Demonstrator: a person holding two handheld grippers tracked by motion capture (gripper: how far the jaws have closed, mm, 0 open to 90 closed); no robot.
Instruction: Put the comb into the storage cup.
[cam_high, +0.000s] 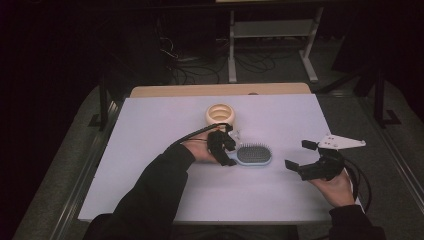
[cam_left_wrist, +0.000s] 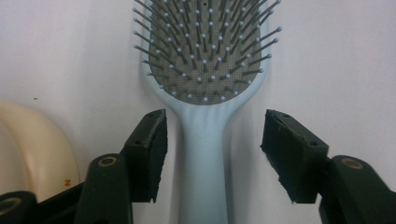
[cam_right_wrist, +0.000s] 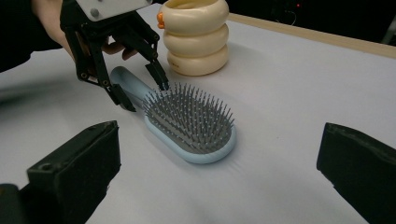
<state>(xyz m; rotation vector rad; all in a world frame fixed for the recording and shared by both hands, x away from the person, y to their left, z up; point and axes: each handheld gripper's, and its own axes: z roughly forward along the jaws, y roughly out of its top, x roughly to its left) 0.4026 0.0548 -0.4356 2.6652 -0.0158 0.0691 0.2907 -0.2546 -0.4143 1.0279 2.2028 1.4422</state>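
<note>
A light blue hairbrush (cam_high: 255, 154) lies bristles up on the pale table (cam_high: 160, 125), its handle pointing left. My left gripper (cam_high: 232, 153) straddles that handle. In the left gripper view the handle of the brush (cam_left_wrist: 205, 46) runs between the two black pads (cam_left_wrist: 152, 154) of my left gripper (cam_left_wrist: 212, 149), with a gap on each side, so the jaws stand open around it. My right gripper (cam_high: 299, 154) hovers open to the right of the brush head, nothing between its jaws. From the right gripper view, the brush (cam_right_wrist: 191, 121) lies ahead of my right gripper (cam_right_wrist: 219, 147), with the left gripper (cam_right_wrist: 145, 95) at its handle.
A cream ringed cup (cam_high: 222, 116) stands just behind the left gripper, close to the brush handle (cam_right_wrist: 196, 42) (cam_left_wrist: 32, 149). The table's wooden far edge (cam_high: 220, 90) lies beyond it. Cables trail from both grippers. Dark floor and a metal stand surround the table.
</note>
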